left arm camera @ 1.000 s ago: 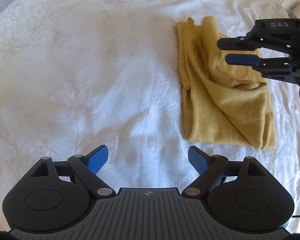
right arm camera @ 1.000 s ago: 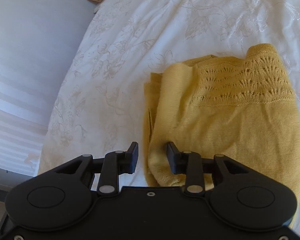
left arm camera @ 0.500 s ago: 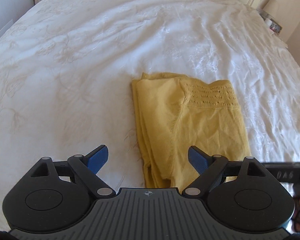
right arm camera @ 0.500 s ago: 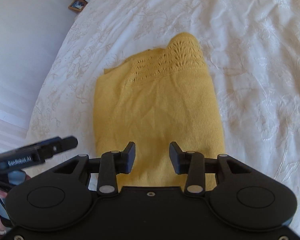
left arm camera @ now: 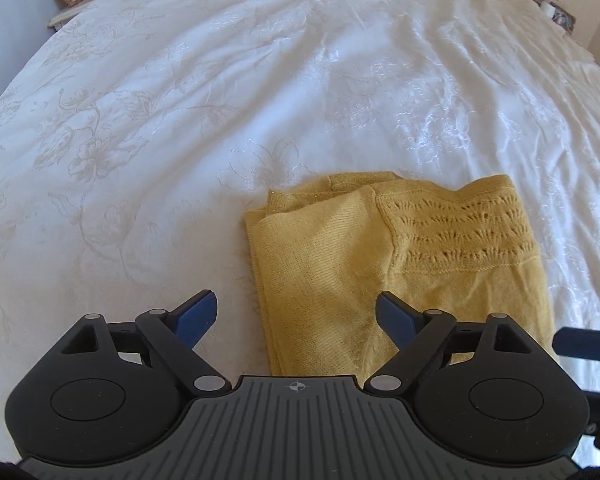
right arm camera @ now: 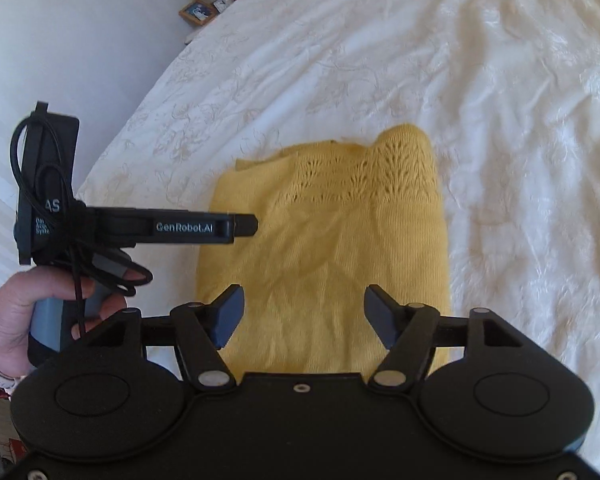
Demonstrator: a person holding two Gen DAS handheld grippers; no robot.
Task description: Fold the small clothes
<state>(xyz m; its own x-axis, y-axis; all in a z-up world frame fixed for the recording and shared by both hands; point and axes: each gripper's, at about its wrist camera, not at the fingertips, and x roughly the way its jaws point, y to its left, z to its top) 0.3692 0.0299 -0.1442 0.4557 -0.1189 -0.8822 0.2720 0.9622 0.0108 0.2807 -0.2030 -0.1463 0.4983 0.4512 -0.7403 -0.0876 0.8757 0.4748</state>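
left gripper (left arm camera: 296,312): angled steeply down over the bed, jaws wide, blue pads apart with nothing pinched; the near left edge of the yellow knit garment (left arm camera: 400,264) lies below the gap.

right gripper (right arm camera: 302,314): also tilted down, jaws opening, pads clear of the cloth; the garment's near end lies beneath and between them, not gripped.

yellow knit garment: folded into a rough rectangle, lace-pattern band at the far end, flat on the white bedspread (left arm camera: 220,100).

seen only in the right wrist view: the person's left hand (right arm camera: 24,312) wrapped around the left gripper's grey handle, a black cable looped beside it, that gripper's body seen side-on over the garment's left edge.

seen only in the left wrist view: the bed's far right corner with a small framed item; one finger of the right gripper pokes in at the right edge.

containers: none visible.
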